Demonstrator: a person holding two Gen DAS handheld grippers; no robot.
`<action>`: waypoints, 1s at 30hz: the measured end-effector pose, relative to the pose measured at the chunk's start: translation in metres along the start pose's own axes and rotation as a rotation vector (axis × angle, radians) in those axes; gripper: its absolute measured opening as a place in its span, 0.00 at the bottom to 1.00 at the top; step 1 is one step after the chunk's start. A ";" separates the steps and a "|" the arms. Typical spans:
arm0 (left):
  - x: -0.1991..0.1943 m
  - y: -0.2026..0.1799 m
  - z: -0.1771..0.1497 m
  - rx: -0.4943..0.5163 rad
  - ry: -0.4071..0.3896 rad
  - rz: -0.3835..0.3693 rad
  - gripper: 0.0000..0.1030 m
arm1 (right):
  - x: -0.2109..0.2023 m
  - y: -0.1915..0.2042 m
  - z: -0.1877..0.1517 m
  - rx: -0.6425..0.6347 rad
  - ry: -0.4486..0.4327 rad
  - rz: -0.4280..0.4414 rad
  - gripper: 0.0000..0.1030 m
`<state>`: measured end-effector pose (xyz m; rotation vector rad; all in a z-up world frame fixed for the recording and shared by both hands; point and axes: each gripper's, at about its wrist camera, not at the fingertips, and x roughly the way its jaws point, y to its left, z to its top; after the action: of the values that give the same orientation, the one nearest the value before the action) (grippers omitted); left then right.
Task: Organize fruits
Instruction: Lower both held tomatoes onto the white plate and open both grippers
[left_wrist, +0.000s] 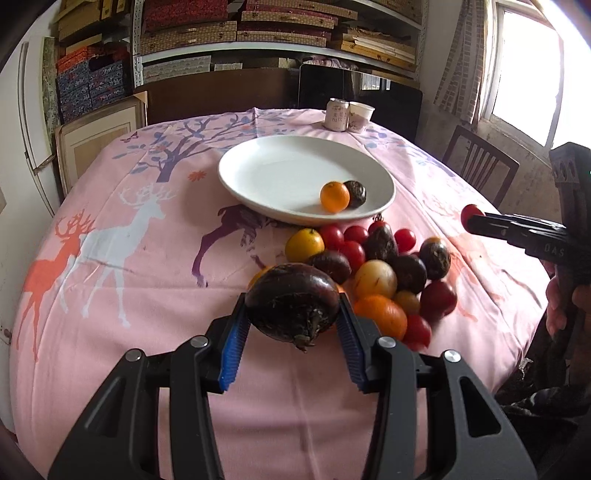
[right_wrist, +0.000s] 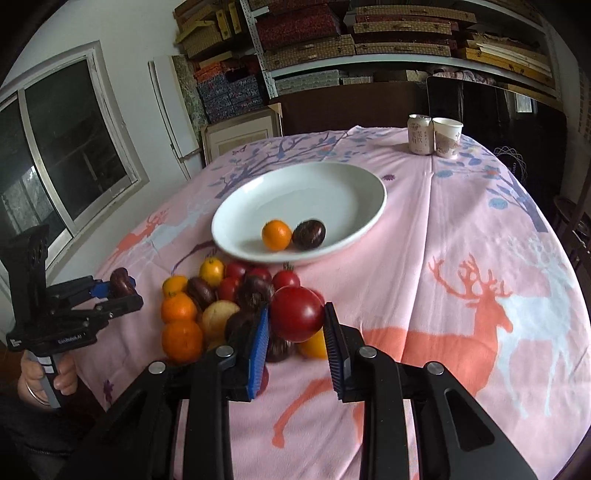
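Between the blue pads of the left gripper (left_wrist: 293, 317) sits a dark fruit (left_wrist: 291, 301), clamped on both sides and clear of the cloth (left_wrist: 122, 369). That gripper tilts downward, a hand (right_wrist: 44, 376) wrapped round its grip. Ahead and to its right lies the fruit pile (left_wrist: 373, 269); beyond that, the plate (left_wrist: 280, 173) carries an orange (left_wrist: 334, 196) touching a second dark fruit (left_wrist: 355, 193). On the other side, the right gripper (right_wrist: 297, 325), also pitched downward, pinches a red tomato (right_wrist: 298, 313) above the pile's near edge.
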<state>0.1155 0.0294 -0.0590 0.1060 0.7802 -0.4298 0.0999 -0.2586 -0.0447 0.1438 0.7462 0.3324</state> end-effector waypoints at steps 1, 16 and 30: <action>0.006 0.000 0.011 -0.002 -0.001 -0.004 0.44 | 0.004 -0.001 0.012 -0.002 -0.003 -0.001 0.28; 0.125 0.004 0.122 -0.036 0.086 0.049 0.65 | 0.104 -0.024 0.106 0.059 0.006 -0.044 0.36; 0.001 -0.026 0.014 0.071 0.039 -0.054 0.78 | 0.019 -0.009 0.020 0.060 -0.019 -0.036 0.47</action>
<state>0.1147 0.0024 -0.0479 0.1604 0.8081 -0.5077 0.1284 -0.2606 -0.0447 0.1898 0.7397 0.2743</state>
